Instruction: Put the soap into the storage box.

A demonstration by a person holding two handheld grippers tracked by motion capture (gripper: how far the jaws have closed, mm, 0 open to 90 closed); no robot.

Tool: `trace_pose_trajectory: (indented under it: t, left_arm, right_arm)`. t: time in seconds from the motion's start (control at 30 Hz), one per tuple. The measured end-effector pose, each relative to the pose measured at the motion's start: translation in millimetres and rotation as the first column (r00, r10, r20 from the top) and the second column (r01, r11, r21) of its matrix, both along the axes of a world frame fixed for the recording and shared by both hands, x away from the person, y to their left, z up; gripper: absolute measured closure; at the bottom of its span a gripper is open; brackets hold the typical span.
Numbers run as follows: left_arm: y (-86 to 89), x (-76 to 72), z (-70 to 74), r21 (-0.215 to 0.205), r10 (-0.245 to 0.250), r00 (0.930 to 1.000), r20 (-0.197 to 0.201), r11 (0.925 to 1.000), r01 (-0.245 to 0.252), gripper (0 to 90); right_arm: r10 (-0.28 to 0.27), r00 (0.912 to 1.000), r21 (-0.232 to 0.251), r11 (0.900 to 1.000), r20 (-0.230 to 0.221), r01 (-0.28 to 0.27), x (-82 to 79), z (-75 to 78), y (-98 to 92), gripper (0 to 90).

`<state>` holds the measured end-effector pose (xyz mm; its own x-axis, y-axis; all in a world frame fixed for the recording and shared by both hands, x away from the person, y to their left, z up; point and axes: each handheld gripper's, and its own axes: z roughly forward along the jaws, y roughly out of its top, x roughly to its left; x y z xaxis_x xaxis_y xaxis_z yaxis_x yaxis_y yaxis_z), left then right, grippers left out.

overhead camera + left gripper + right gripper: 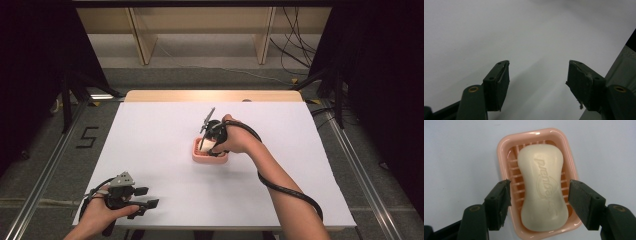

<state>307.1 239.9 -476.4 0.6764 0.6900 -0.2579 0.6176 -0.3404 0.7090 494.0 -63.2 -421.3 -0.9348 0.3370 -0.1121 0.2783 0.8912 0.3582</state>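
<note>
Soap [544, 187] lay flat in the pink dish [503, 152], embossed side up, dish near mid-table [150, 130]. Right gripper [539, 196] hung over the dish, jaws spread wide either side of the soap, pads clear of it, gripping nothing. Left gripper [537, 75] sat well off from the dish at the table's near-left corner, jaws wide apart, nothing between them.

high view: soap [205, 145] mostly hidden by right tongs [208, 142] | embossed lettering [548, 182] unreadable
</note>
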Motion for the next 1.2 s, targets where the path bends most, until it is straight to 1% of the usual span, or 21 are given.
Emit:
trace_pose_trajectory:
  t: [0.03, 0.07, 0.1, 0.2, 0.23, 0.27, 0.3, 0.37, 0.4, 0.43, 0.6, 0.63, 0.7, 0.73, 0.8, 1.0, 1.03, 1.07, 1.1, 1.17, 1.2]
  left_arm:
    - [0.2, 0.1, 0.0, 0.002, -0.001, 1.0, 0.0, 1.0, 0.001, 33.8]
    - [0.3, 0.1, 0.0, 0.001, -0.001, 1.0, 0.0, 1.0, 0.001, 33.8]
    - [0.8, 0.3, 0.2, 0.008, -0.006, 1.0, 0.0, 1.0, 0.006, 33.8]
    - [-0.3, -0.1, -0.3, -0.003, 0.003, 1.0, 0.0, 1.0, -0.003, 33.8]
    - [-0.6, -0.1, -0.6, -0.005, 0.005, 1.0, -0.001, 1.0, -0.005, 33.8]
    - [-0.6, -0.2, -0.5, -0.003, 0.005, 1.0, -0.003, 1.0, -0.005, 33.8]
    - [-0.5, -0.1, -0.5, -0.003, 0.004, 1.0, -0.004, 1.0, -0.004, 33.8]
    - [-0.4, -0.1, -0.6, -0.003, 0.005, 1.0, -0.003, 1.0, -0.005, 33.8]
    - [0.6, 0.3, -0.3, 0.011, -0.004, 1.0, -0.002, 0.9999, 0.004, 33.8]
    - [1.4, 0.6, -0.1, 0.019, -0.009, 0.9999, -0.004, 0.9998, 0.009, 33.8]
    - [0.1, 0.3, -0.9, 0.012, 0.003, 1.0, -0.005, 0.9999, -0.003, 33.8]
    - [0.0, 0.3, -1.0, 0.012, 0.003, 1.0, -0.005, 0.9999, -0.003, 33.8]
    - [0.9, 0.4, -1.1, 0.021, -0.001, 1.0, -0.009, 0.9998, 0.002, 33.8]
    - [-0.5, 0.1, -2.0, 0.004, 0.015, 0.9998, -0.016, 0.9999, -0.015, 33.8]
    - [-1.1, 0.0, -2.4, -0.002, 0.021, 0.9997, -0.016, 0.9998, -0.021, 33.8]
    - [-0.3, 0.5, -2.6, 0.018, 0.017, 0.9998, -0.011, 0.9997, -0.017, 33.8]
    - [-1.0, 0.2, -2.9, 0.004, 0.018, 0.9998, -0.01, 0.9998, -0.018, 33.8]
    - [-0.9, 0.2, -2.9, 0.006, 0.018, 0.9998, -0.011, 0.9998, -0.018, 33.8]
    - [-0.9, 0.2, -2.9, 0.006, 0.019, 0.9998, -0.011, 0.9998, -0.018, 33.8]
    - [-0.2, 0.3, -2.9, 0.013, 0.017, 0.9998, -0.011, 0.9998, -0.017, 33.8]
    - [0.0, 0.4, -2.9, 0.014, 0.017, 0.9998, -0.012, 0.9998, -0.017, 33.8]
  right_arm:
    - [-0.024, 0.9996, 0.003, 1.0, -0.01, 0.024, -3.6, 0.6, -1.3, 34.8]
    - [-0.013, 0.9999, 0.013, 1.0, -0.003, 0.013, -4.7, 1.2, -3.1, 34.8]
    - [-0.033, 0.9995, 0.021, 0.999, -0.005, 0.033, -8.4, 2.6, -5.0, 34.9]
    - [-0.012, 0.9997, 0.044, 0.999, 0.023, 0.011, -12.6, 4.3, -12.7, 35.9]
    - [-0.032, 0.9993, 0.044, 0.999, 0.02, 0.031, -16.0, 4.8, -15.0, 36.2]
    - [-0.018, 0.9996, 0.05, 0.999, 0.022, 0.017, -17.2, 5.4, -18.6, 36.7]
    - [-0.036, 0.9989, 0.063, 0.997, 0.031, 0.034, -21.6, 5.8, -23.5, 37.0]
    - [-0.03, 0.9988, 0.081, 0.996, 0.038, 0.027, -24.8, 5.3, -28.9, 37.1]
    - [-0.031, 0.9989, 0.089, 0.996, 0.036, 0.028, -27.6, 4.7, -32.5, 37.6]
    - [-0.051, 0.9981, 0.095, 0.994, 0.036, 0.047, -31.0, 4.1, -36.4, 38.0]
    - [-0.082, 0.9956, 0.119, 0.99, 0.045, 0.076, -42.4, -0.7, -55.3, 38.3]
    - [-0.093, 0.9948, 0.118, 0.989, 0.04, 0.088, -44.8, -1.4, -58.8, 38.2]
    - [-0.109, 0.9924, 0.116, 0.988, 0.058, 0.101, -48.6, -2.7, -65.5, 38.7]
    - [-0.116, 0.9916, 0.118, 0.987, 0.055, 0.109, -51.0, -3.4, -68.5, 38.6]
    - [-0.121, 0.9913, 0.125, 0.986, 0.051, 0.114, -55.7, -5.3, -74.2, 38.6]
    - [-0.138, 0.9887, 0.113, 0.985, 0.059, 0.131, -69.8, -11.4, -89.9, 38.5]
    - [-0.16, 0.9862, 0.114, 0.981, 0.044, 0.154, -73.0, -11.7, -92.3, 38.5]
    - [-0.164, 0.985, 0.115, 0.981, 0.053, 0.157, -75.7, -12.8, -94.5, 38.5]
    - [-0.168, 0.9848, 0.117, 0.98, 0.044, 0.162, -78.7, -14.2, -96.5, 38.5]
    - [-0.156, 0.986, 0.124, 0.981, 0.059, 0.148, -81.0, -16.9, -101.6, 38.5]
    - [-0.179, 0.9826, 0.13, 0.977, 0.051, 0.171, -84.5, -17.7, -103.8, 38.5]
